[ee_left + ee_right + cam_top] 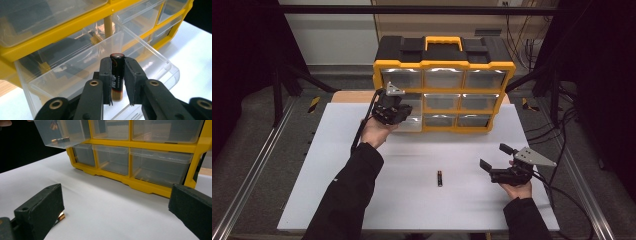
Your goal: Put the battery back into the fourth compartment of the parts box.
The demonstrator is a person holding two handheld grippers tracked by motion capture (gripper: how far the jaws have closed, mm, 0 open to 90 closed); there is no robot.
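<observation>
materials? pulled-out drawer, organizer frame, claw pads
Pulled-out drawer: clear glossy plastic, see-through with glints. Organizer frame: yellow moulded plastic, likely, semi-gloss; black top. Left claw pads: matte black, looks like rubber or foam, gripping a battery.

A white worktop (pixel 412 200) sits within a metal frame (pixel 247 190). Cables (pixel 557 145) trail at its right; beyond stands what may be a pale wall (pixel 329 35).
</observation>
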